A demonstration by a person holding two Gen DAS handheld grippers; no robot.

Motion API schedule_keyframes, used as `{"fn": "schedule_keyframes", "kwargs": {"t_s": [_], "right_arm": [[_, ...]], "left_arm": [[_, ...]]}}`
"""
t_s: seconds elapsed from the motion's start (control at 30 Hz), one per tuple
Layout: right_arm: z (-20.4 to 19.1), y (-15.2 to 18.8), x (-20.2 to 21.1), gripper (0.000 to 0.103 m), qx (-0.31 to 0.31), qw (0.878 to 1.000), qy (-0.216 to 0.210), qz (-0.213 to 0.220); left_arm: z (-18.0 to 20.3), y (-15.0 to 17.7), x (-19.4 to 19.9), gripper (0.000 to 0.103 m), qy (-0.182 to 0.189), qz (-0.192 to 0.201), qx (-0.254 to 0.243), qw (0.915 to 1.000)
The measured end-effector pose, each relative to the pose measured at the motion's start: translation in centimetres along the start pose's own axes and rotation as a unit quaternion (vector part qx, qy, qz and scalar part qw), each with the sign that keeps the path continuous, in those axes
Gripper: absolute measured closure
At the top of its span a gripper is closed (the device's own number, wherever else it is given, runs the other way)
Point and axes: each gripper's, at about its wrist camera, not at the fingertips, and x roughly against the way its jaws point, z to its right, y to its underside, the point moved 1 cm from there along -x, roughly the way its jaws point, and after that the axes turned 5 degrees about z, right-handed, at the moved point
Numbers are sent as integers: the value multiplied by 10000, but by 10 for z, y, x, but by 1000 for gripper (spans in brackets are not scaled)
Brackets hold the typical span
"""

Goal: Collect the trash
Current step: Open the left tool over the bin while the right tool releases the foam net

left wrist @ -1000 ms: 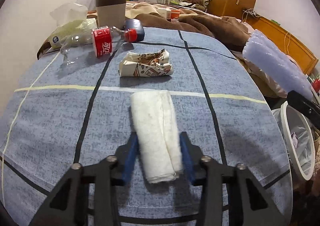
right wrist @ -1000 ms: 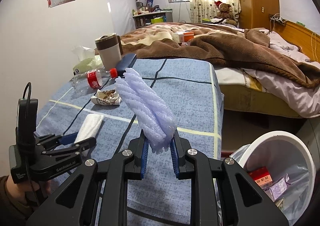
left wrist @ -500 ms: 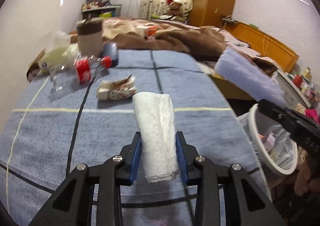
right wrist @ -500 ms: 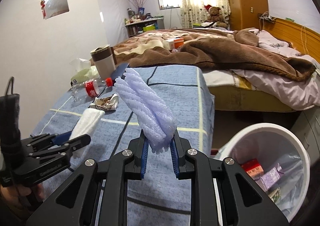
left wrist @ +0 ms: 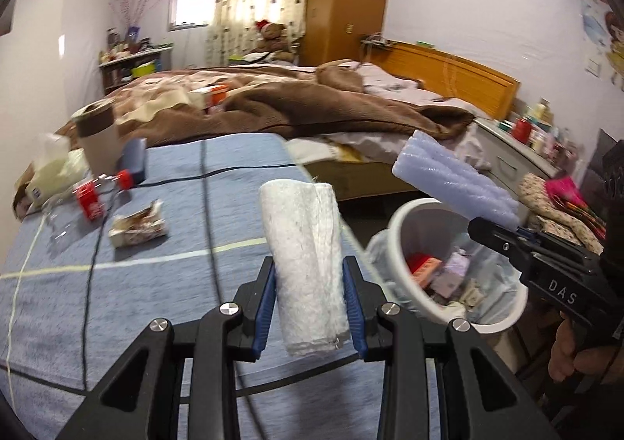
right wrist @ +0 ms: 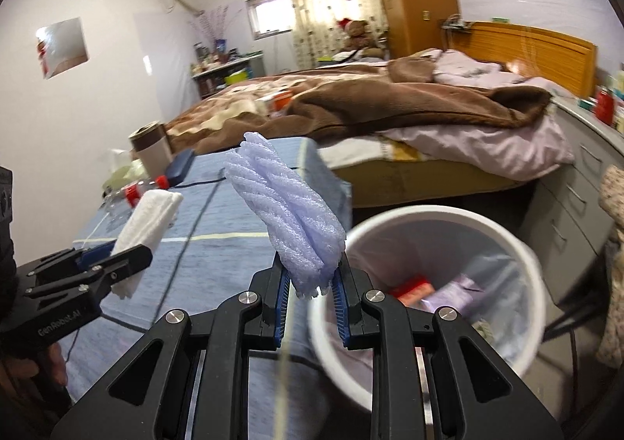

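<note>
I've got 2 items in hand: L gripper (left wrist: 310, 307) clamped on 1 white paper towel roll (left wrist: 304, 256), R gripper (right wrist: 311, 309) clamped on 1 lilac foam wrap (right wrist: 286, 221). 1 white bin (right wrist: 522, 252) sits just ahead-right of R gripper. Left-ahead of L gripper on the blue bench (left wrist: 156, 284): 1 crumpled wrapper (left wrist: 136, 227), 1 plastic bottle (left wrist: 84, 198), 1 cup (left wrist: 97, 139).

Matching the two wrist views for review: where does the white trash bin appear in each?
Left wrist: white trash bin, lower right, beyond the rolled towel.
Right wrist: bin, lower right, just right of the purple foam.
Shared landmark: teddy bear by the curtain.
</note>
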Motion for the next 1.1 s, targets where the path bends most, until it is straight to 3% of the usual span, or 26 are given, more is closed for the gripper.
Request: {"fn": "schedule_keyframes", "kwargs": {"t_s": [0.27,0.43,0.7,0.83,0.93,1.03,1.1], "right_arm": [[37,6,15,82,-208,9969,751,80],[57,15,13,82,-257,9915,1265,-142],[78,25,2,81,-335,9823,1751,-579],[83,30,2,80,-415,9802,1793,-732],[83,31,2,70,-361,9783,1899,-744],[84,30,5,42,-345,9782,1938,-659],[82,30,8,41,-400,9793,1879,-640]], "left_arm": [[47,-7,-17,69,434,-63,-278,9987],[75,-8,-29,68,687,-136,-476,9964],[107,-3,-56,68,1004,-374,-678,9919],[112,-3,-63,65,1136,-429,-591,9908],[111,-1,-66,60,1130,-468,-566,9909],[107,-2,-63,43,1140,-431,-499,9913],[104,-3,-61,40,1111,-381,-478,9919]]}}
